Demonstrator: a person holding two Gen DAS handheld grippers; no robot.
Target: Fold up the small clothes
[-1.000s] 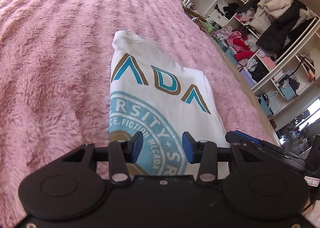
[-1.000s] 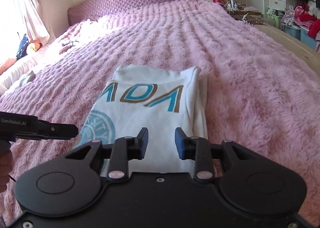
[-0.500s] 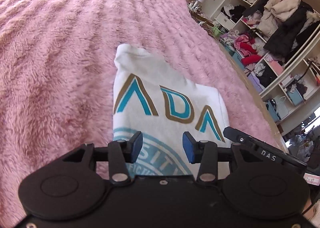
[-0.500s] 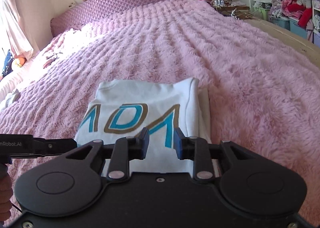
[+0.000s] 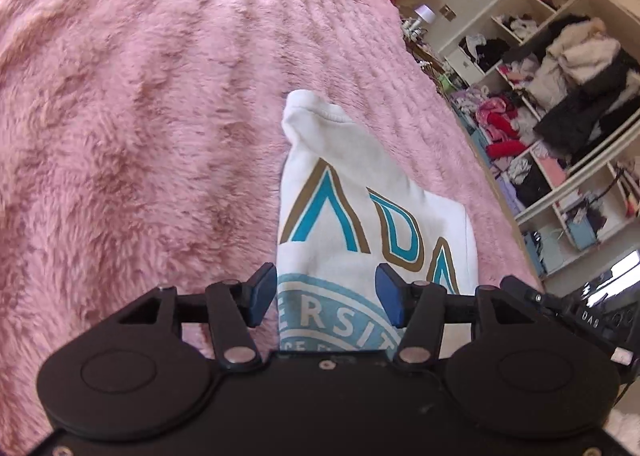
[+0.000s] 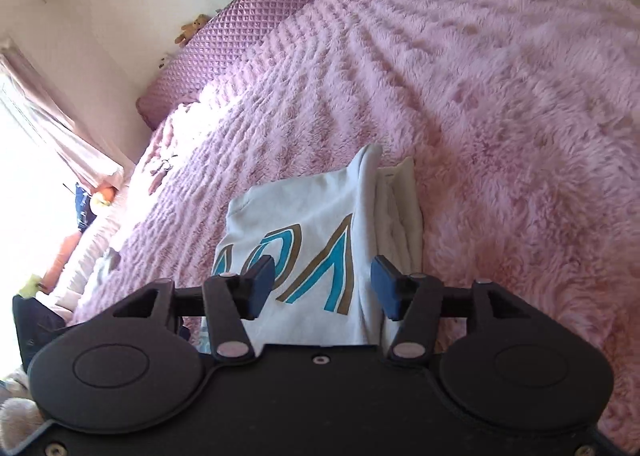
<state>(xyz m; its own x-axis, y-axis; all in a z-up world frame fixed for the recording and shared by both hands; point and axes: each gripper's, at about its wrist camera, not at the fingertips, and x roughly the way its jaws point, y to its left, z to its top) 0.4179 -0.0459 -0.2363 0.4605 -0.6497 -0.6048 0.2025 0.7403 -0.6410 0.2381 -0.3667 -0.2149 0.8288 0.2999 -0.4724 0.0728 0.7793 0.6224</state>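
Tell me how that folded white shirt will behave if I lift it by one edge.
The white shirt is soft fabric, so it would likely droop and unfold. The stacked layers at its side look loose and may slide apart. On the fluffy pink blanket it would probably drag.

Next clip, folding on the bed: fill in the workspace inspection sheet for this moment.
Surface: pink fluffy blanket covering the bed.
Job's things: white printed shirt, folded, lying flat; layered edges show on one side.
Clutter: nothing seen on the blanket near the shirt.
Grippers: left gripper and right gripper, jaws opening above the shirt, pads not pressing it.
Cables: nothing seen.
Surroundings: open wardrobe shelves stuffed with clothes; purple headboard; curtain.
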